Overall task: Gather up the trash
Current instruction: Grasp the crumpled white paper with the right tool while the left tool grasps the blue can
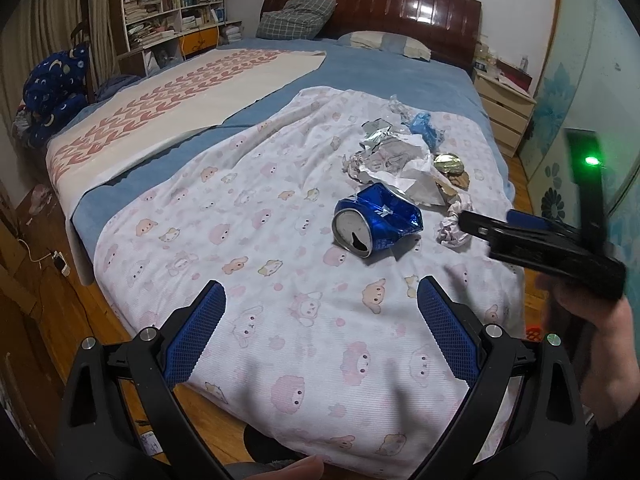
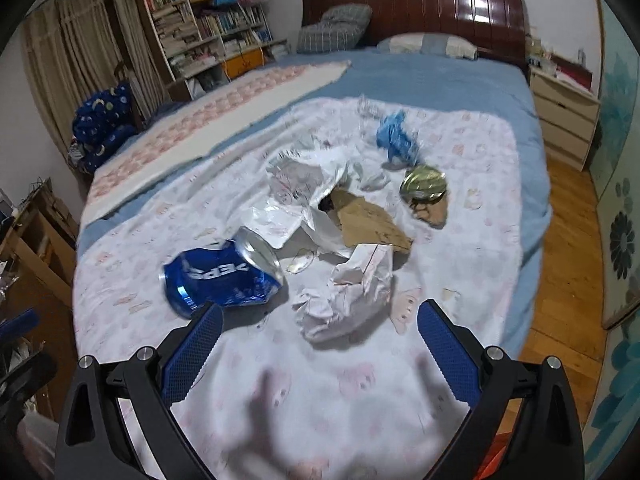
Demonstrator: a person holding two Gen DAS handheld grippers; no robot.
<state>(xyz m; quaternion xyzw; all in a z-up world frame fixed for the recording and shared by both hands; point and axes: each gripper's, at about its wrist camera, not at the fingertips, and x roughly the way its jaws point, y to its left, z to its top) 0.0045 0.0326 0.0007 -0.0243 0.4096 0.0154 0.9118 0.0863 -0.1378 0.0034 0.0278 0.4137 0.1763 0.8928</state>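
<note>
Hovering released over the bed (image 2: 500,92), the right hand-held gripper (image 2: 320,344) faces the crumpled paper (image 2: 352,292) at frame centre, ready to straddle it. The left hand-held gripper (image 1: 320,316), also spread and empty, points toward the crushed can (image 1: 376,220) mid-frame.

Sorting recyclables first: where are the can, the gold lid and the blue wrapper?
can (image 1: 376,220), left wrist view, dented blue side
gold lid (image 2: 424,181), right wrist view, shiny top
blue wrapper (image 2: 396,134), right wrist view, crumpled middle
</note>
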